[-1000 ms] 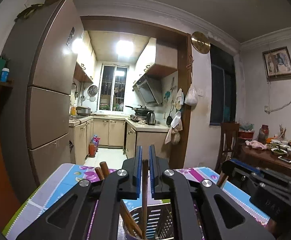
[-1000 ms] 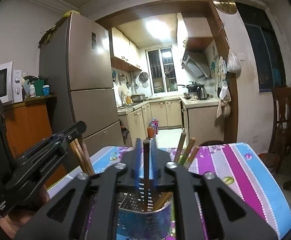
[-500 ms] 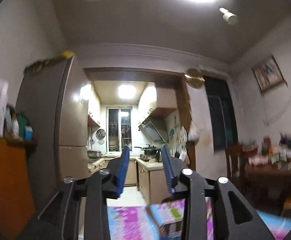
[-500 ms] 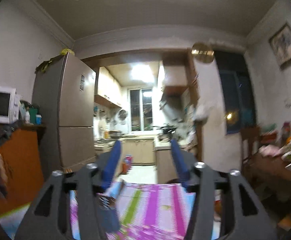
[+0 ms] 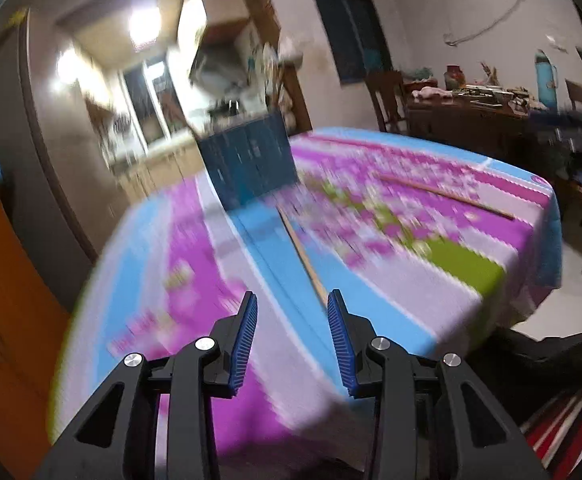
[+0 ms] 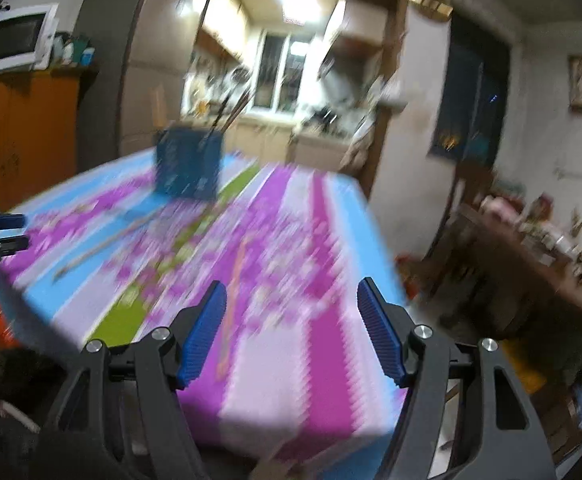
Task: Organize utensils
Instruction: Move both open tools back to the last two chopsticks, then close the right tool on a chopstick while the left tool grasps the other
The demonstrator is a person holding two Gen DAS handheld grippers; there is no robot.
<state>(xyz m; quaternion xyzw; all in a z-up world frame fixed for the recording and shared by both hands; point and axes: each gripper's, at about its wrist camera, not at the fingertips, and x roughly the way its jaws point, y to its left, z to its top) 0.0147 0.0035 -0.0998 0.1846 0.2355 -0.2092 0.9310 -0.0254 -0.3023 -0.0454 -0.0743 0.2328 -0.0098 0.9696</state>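
Your left gripper (image 5: 292, 304) hangs low over the near edge of the table (image 5: 471, 304), its blue-padded jaws set a moderate way apart with nothing between them; the pads press on nothing, and the striped pink, blue and green cloth shows through the gap. Your right gripper (image 6: 291, 294) hovers over the same near edge, its jaws opening and standing wider than the left pair, likewise empty.

Just beyond your left gripper, a chopstick (image 5: 303, 252) lies flat on the cloth, its near end close ahead of the right-hand pad and its length running away toward the holder; a second chopstick (image 5: 443, 196) lies well apart from it, angled across the table's right side. From your right gripper's view, one blurred stick lies just ahead of the left-hand pad, and another lies further off to the left, near the tips of your left gripper at the frame's edge.

At the table's far end stands the dark blue utensil holder (image 6: 189, 164), upright, with several chopsticks (image 6: 227, 116) leaning out of its top; motion blur hides their number. Behind it the lit kitchen (image 6: 291, 60) opens through a doorway; a microwave (image 6: 15, 40) sits on an orange cabinet (image 6: 23, 128) to the left, and a cluttered dark wood table (image 5: 471, 108) stands at right.
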